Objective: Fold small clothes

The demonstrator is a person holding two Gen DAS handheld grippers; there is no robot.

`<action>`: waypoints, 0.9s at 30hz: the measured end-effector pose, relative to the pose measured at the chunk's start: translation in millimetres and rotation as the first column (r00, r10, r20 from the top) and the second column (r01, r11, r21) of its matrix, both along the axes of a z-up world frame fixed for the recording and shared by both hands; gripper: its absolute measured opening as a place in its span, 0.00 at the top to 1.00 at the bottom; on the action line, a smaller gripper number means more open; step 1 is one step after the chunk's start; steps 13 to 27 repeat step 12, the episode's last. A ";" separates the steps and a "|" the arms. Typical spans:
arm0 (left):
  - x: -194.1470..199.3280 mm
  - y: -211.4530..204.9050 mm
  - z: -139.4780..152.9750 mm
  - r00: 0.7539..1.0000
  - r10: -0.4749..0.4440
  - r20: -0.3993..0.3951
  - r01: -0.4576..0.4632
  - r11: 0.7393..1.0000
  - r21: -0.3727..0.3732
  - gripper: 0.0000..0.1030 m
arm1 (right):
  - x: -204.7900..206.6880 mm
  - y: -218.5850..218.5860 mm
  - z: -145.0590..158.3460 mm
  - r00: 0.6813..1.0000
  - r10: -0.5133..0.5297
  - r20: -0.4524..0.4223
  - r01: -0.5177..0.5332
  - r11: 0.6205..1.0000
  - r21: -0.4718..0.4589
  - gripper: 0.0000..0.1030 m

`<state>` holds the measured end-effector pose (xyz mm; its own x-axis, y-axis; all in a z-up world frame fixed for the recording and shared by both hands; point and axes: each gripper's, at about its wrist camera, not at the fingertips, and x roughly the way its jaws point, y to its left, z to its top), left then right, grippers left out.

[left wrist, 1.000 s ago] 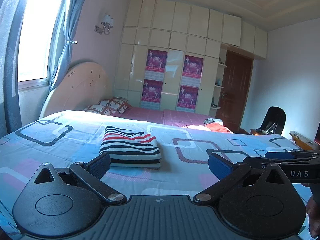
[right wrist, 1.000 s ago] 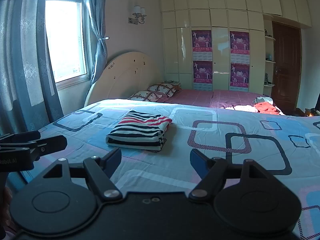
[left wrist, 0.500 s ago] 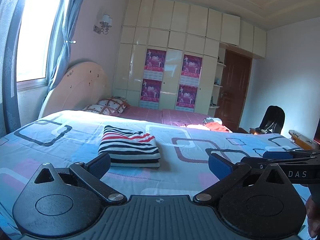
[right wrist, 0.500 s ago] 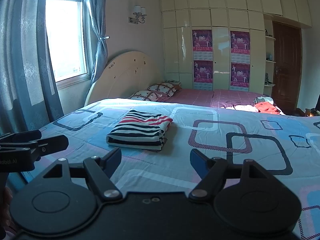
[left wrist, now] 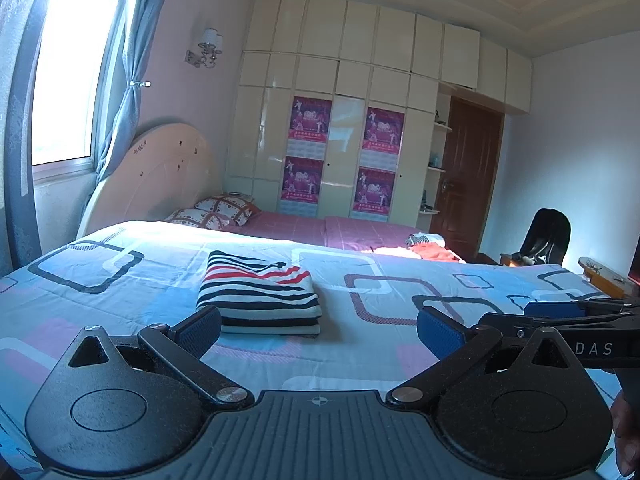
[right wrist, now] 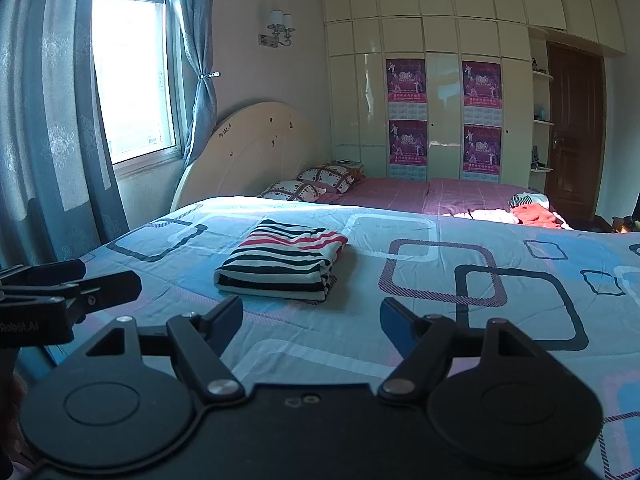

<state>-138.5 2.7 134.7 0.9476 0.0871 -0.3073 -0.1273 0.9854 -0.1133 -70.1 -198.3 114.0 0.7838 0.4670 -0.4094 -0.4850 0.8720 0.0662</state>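
Hovering over the near edge of the quilt (left wrist: 400,280), both grippers sit low in their frames with nothing between the fingers. Left gripper (left wrist: 319,330): jaws spread wide, blue pads bare, empty. Right gripper (right wrist: 311,318): jaws likewise wide apart, empty; it also shows at the right edge of the left view.

Striped shirt (left wrist: 260,294) lies just left of centre in the left view, upper centre-left in the right view (right wrist: 282,264). It is folded into a compact rectangle, flat on the quilt, edges roughly square, apart from both grippers. Judgement: the fold on this piece looks complete, which would explain why both claws are off it and open.

More clothes (right wrist: 534,210), red and pale, lie in a loose heap at the right of the frame, at the bed's far side, well apart from the shirt. Likely the next piece, if any; too small to tell what they are.
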 end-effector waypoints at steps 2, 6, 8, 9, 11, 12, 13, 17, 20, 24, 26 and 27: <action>0.8 0.3 -0.5 1.000 0.000 -0.001 0.000 1.000 -0.004 0.00 | 0.0 0.0 0.0 1.000 0.000 0.000 0.000 1.000 0.001 0.27; 3.3 -0.8 -1.8 1.000 0.004 -0.003 -0.004 1.000 0.006 0.00 | 0.9 0.8 -0.2 1.000 0.003 -0.001 -0.003 1.000 0.000 0.27; 4.7 -1.5 -2.5 1.000 0.006 0.004 -0.006 1.000 0.021 0.01 | 3.4 1.9 -1.0 1.000 0.009 -0.002 -0.009 1.000 0.001 0.27; 5.2 -2.6 -2.6 1.000 0.007 0.007 -0.007 1.000 0.027 0.01 | 4.3 3.3 -1.2 1.000 0.012 -0.003 -0.012 1.000 0.000 0.27; 6.0 -3.9 -2.7 1.000 0.010 0.017 -0.011 0.999 0.032 0.01 | 7.6 5.2 -2.5 1.000 0.018 -0.005 -0.018 1.000 -0.001 0.27; 6.5 -4.0 -2.7 1.000 0.009 0.020 -0.009 1.000 0.028 0.01 | 8.7 5.5 -3.3 1.000 0.019 -0.005 -0.019 1.000 -0.002 0.27; 6.5 -4.0 -2.7 1.000 0.009 0.020 -0.009 1.000 0.028 0.01 | 8.7 5.5 -3.3 1.000 0.019 -0.005 -0.019 1.000 -0.002 0.27; 6.5 -4.0 -2.7 1.000 0.009 0.020 -0.009 1.000 0.028 0.01 | 8.7 5.5 -3.3 1.000 0.019 -0.005 -0.019 1.000 -0.002 0.27; 6.5 -4.0 -2.7 1.000 0.009 0.020 -0.009 1.000 0.028 0.01 | 8.7 5.5 -3.3 1.000 0.019 -0.005 -0.019 1.000 -0.002 0.27; 6.5 -4.0 -2.7 1.000 0.009 0.020 -0.009 1.000 0.028 0.01 | 8.7 5.5 -3.3 1.000 0.019 -0.005 -0.019 1.000 -0.002 0.27; 6.5 -4.0 -2.7 1.000 0.009 0.020 -0.009 1.000 0.028 0.01 | 8.7 5.5 -3.3 1.000 0.019 -0.005 -0.019 1.000 -0.002 0.27; 6.5 -4.0 -2.7 1.000 0.009 0.020 -0.009 1.000 0.028 0.01 | 8.7 5.5 -3.3 1.000 0.019 -0.005 -0.019 1.000 -0.002 0.27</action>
